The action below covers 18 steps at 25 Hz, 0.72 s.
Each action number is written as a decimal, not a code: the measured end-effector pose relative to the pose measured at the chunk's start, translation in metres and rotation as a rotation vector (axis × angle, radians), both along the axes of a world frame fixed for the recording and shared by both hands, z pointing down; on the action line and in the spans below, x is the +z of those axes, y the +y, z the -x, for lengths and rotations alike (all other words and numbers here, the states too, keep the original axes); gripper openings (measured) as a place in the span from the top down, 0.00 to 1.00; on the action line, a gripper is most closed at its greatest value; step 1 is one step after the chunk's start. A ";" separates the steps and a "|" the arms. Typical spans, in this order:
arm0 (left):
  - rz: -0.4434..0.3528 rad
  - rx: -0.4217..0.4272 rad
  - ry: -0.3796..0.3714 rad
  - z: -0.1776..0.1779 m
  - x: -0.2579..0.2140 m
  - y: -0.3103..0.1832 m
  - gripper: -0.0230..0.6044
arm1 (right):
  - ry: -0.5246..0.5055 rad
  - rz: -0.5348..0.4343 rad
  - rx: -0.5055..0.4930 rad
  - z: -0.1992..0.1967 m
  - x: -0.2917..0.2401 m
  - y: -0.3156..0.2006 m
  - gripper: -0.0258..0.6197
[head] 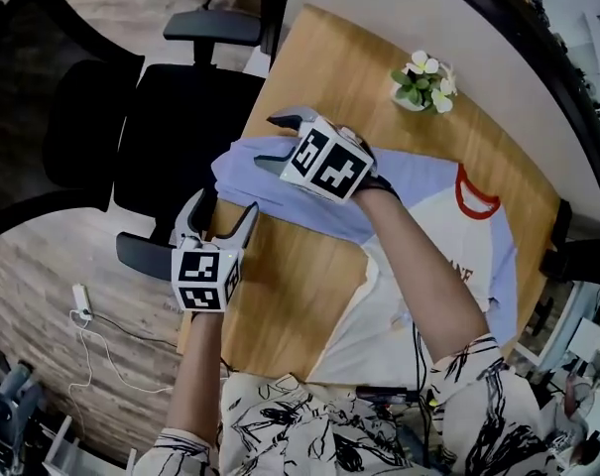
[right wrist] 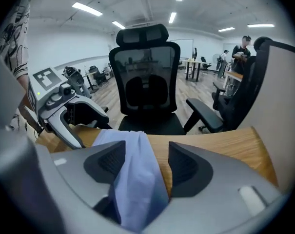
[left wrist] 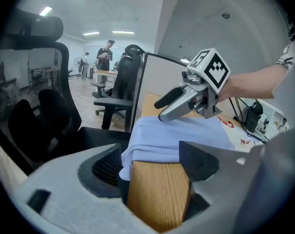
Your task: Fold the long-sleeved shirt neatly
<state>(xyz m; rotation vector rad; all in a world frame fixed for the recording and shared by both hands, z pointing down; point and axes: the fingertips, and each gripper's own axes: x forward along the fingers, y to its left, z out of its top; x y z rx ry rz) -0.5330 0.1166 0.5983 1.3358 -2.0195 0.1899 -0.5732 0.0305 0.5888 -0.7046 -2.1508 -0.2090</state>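
Shirt (head: 419,184) partly beneath right forearm (head: 430,278)

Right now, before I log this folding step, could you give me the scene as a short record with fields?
surface: wooden table
garment: long-sleeved shirt, white body, red collar, lying on the table
sleeve: blue sleeve, bunched near the table's edge
left tool: jaws apart over the table's edge, sleeve just ahead, nothing gripped
right tool: jaws apart, sleeve fabric between them, not clamped
nearby: potted plant on the table; black office chair beside it
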 end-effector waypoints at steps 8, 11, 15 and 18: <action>0.049 -0.011 0.064 0.014 0.015 0.004 0.74 | 0.112 -0.047 -0.018 0.004 0.024 0.010 0.87; 0.058 -0.011 0.077 0.015 0.012 0.005 0.76 | 0.116 -0.043 -0.003 0.002 0.020 0.013 0.92; 0.055 -0.007 0.042 0.025 -0.001 0.011 0.94 | 0.071 -0.053 0.024 0.009 0.010 0.013 0.92; -0.015 -0.001 0.009 0.026 -0.033 0.006 0.94 | -0.001 -0.001 0.075 0.019 -0.016 0.009 0.93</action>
